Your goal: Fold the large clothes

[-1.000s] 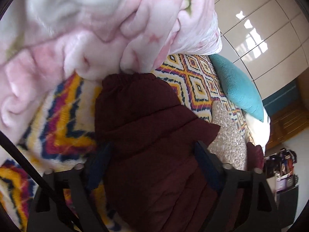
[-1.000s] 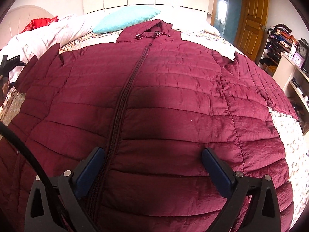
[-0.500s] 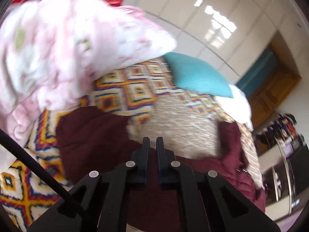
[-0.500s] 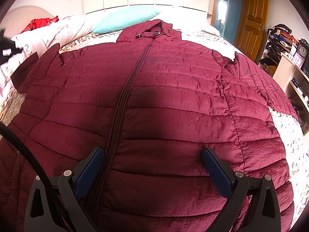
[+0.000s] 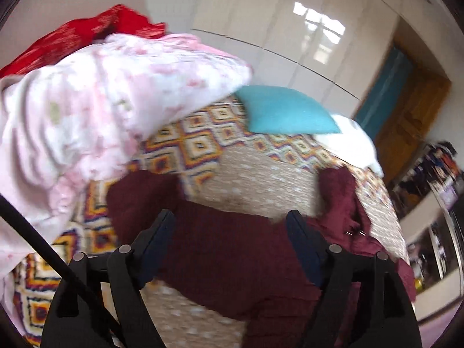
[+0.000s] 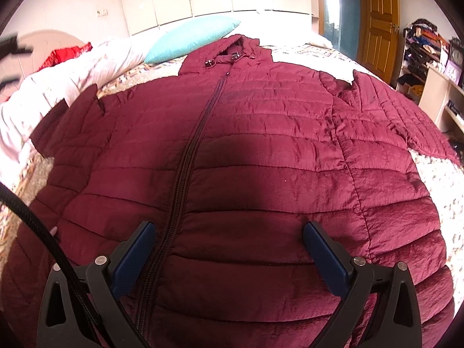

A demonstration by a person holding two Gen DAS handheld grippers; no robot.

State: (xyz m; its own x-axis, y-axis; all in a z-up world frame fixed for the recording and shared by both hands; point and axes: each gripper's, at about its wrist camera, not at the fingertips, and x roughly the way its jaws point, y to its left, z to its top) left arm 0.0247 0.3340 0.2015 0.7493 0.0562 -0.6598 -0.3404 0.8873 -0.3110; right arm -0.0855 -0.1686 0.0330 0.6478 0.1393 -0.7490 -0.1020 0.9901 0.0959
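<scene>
A maroon quilted jacket (image 6: 261,150) lies flat and zipped on the bed, hood at the far end. My right gripper (image 6: 229,232) is open and empty, hovering over the jacket's lower front beside the zipper. In the left wrist view the jacket's left sleeve (image 5: 220,249) lies across the bedspread. My left gripper (image 5: 230,220) is open and empty just above that sleeve. The left gripper also shows blurred at the far left edge of the right wrist view (image 6: 11,58).
A pink-and-white fleece blanket (image 5: 95,121) is heaped at the bed's left side, with red cloth (image 5: 87,32) behind it. A teal pillow (image 5: 287,113) lies at the head of the bed. A wooden door (image 6: 380,17) and cluttered shelves (image 6: 426,55) stand at the right.
My left gripper closed on the sleeve half a second ago, and now it is open again, with the sleeve lying lower on the bed. The right gripper has not moved.
</scene>
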